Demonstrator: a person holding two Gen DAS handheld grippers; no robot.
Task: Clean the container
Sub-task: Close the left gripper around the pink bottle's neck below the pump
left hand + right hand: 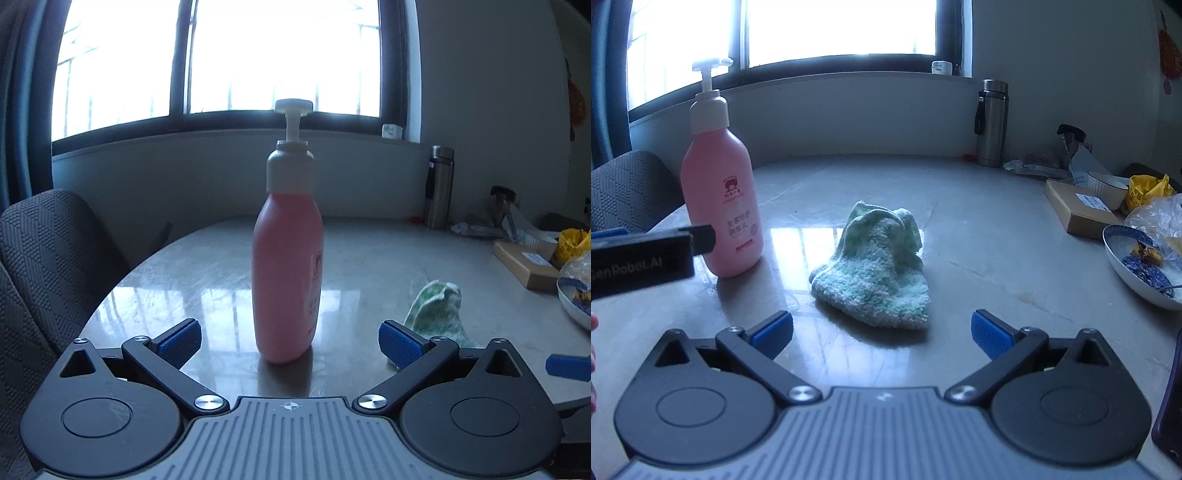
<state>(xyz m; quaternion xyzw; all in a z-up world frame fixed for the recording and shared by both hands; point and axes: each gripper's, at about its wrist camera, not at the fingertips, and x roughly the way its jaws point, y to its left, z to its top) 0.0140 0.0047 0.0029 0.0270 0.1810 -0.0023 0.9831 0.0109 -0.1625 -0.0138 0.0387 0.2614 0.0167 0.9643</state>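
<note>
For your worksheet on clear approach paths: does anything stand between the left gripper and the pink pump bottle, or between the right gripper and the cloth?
Nothing visible does. The left gripper is open with the pink pump bottle straight ahead; the right gripper is open facing the cloth, only bare table between.

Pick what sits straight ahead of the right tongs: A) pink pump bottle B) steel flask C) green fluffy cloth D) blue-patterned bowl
C: in the right wrist view the green fluffy cloth lies on the table centred ahead of the open right tongs; the pink pump bottle stands off to the left.
</note>
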